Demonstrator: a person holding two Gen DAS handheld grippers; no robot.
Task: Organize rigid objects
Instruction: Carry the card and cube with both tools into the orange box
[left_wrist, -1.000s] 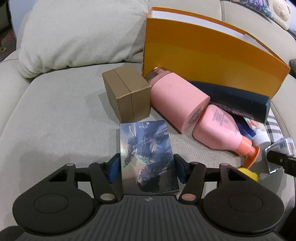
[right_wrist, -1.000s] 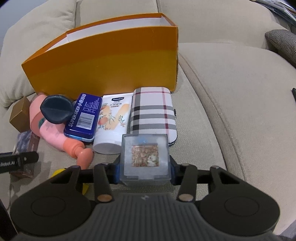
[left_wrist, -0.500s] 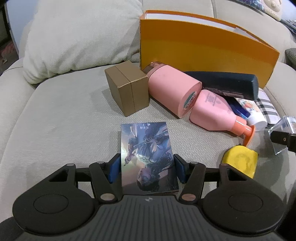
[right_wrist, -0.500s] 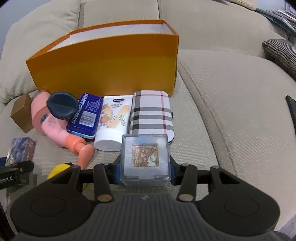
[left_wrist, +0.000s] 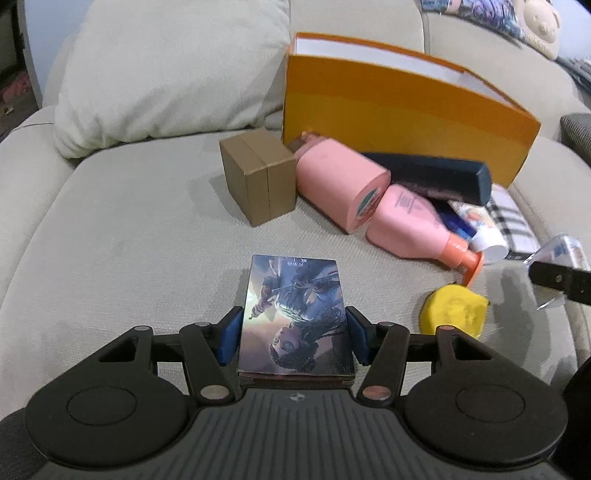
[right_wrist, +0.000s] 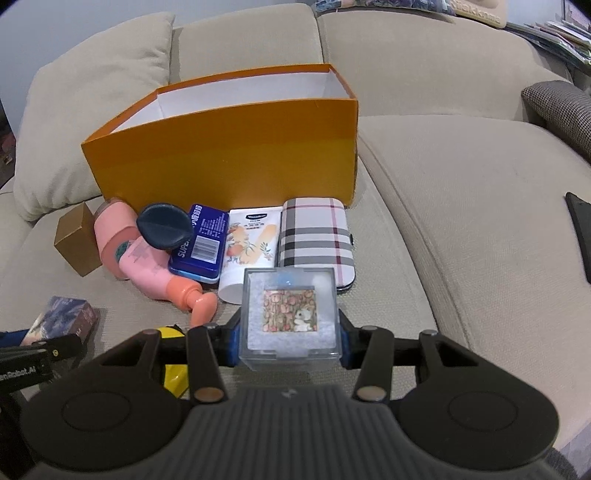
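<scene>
Both grippers have pulled back and up from the pile since 1 s ago: the orange box (right_wrist: 236, 147) now shows its white inside in the right wrist view, and the yellow thing (left_wrist: 453, 311), half hidden before, shows whole in the left wrist view. Items on the sofa (right_wrist: 461, 206) look unmoved.

L gripper (left_wrist: 295, 334): tongs narrowed onto a card box (left_wrist: 295, 314) w/ picture art on its face, held btwn the blue pads (left_wrist: 232, 334), above the seat cushion. R gripper (right_wrist: 290, 332): tongs closed on a clear cube (right_wrist: 290, 314) w/ a small cartoon picture inside, held in front of the pile.

Count, pile in front of the orange box:
- 1 brown box (left_wrist: 260, 175), upright, leftmost, just beside the pink items.
- 2 pink containers: 1 pink cylinder (left_wrist: 338, 184) lying down, 1 pink pump bottle (left_wrist: 410, 225) w/ orange pump, touching it.
- 1 dark case (right_wrist: 164, 229) lying on top of the pink ones.
- 1 blue tin (right_wrist: 199, 245).
- 1 white tube (right_wrist: 249, 247), btwn tin and plaid case.
- 1 plaid case (right_wrist: 316, 240), rightmost, near the box corner.
- 1 yellow thing, near the pump, apart from the rest.

Also 1 pillow (left_wrist: 166, 70) at the back left.
</scene>
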